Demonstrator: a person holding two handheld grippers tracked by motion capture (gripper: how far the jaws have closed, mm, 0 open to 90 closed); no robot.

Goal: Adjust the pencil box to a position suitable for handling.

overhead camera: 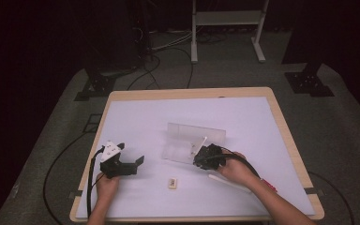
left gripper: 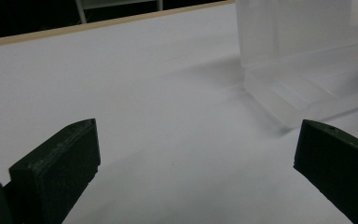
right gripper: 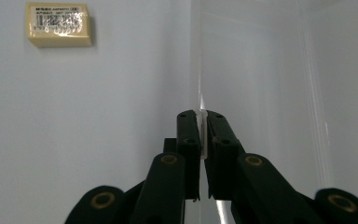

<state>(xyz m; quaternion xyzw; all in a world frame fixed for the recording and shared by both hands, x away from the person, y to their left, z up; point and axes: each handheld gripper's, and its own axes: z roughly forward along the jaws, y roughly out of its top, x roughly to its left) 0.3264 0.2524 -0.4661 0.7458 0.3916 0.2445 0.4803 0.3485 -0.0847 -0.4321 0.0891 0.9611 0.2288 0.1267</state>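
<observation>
On the desk (overhead camera: 136, 117), which is covered with a white sheet, stands a clear plastic box (overhead camera: 194, 142) with its lid raised upright behind the open tray. The right gripper (overhead camera: 205, 151) is at the front right corner of this box, and its fingers are pressed together on a thin white stick (overhead camera: 201, 142). In the high view the stick rises slanted from the gripper over the tray of the box. In the right gripper view the two black fingers (right gripper: 189, 135) are almost touching, with the thin white stick (right gripper: 203, 135) pinched between them, and the clear box (right gripper: 261, 84) lies just ahead of them at the right part of the picture. A small cream eraser (overhead camera: 172, 183) with a printed label lies flat on the desk in front of the box, between the two hands and apart from both; in the right gripper view the eraser (right gripper: 59, 24) is at the upper left. Another long white stick (overhead camera: 228, 183) lies on the desk just beside the right hand (overhead camera: 236, 169). The left gripper (overhead camera: 138, 161) is near the left edge of the desk, well apart from the box, and points toward it. Its fingers (left gripper: 58, 172) are spread wide with nothing between them, and in the left gripper view the corner of the clear box (left gripper: 298, 60) stands ahead at the right.
</observation>
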